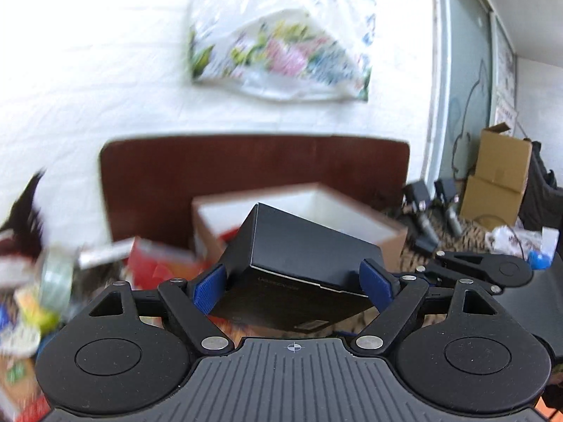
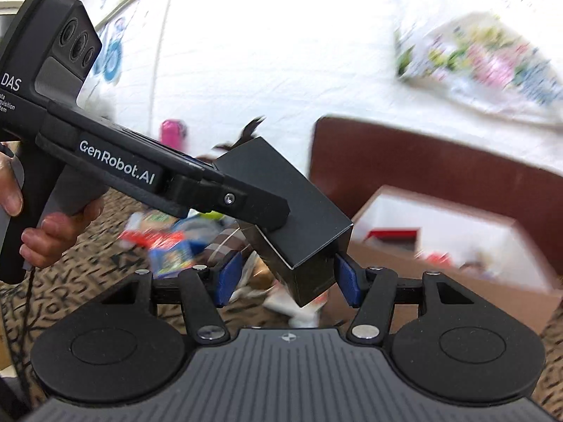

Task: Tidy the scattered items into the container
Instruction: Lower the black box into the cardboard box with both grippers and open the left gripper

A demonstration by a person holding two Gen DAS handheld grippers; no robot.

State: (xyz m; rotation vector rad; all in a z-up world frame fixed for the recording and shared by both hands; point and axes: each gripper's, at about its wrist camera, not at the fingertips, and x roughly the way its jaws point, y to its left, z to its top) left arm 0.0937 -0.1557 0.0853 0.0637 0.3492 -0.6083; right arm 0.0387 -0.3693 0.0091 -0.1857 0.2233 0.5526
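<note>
Two grippers, left gripper (image 1: 293, 283) and right gripper (image 2: 286, 281), on one black box (image 1: 299, 246); scattered items blurred.

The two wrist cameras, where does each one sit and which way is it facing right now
Left wrist: sits on the left gripper, looks along its jaws, which clamp the black box, toward the open cardboard container and brown headboard; the other gripper shows at far right.
Right wrist: sits on the right gripper, facing the same way; the person's left hand shows on the other gripper's handle.
Shared: black box, container, headboard, floral bag.
</note>
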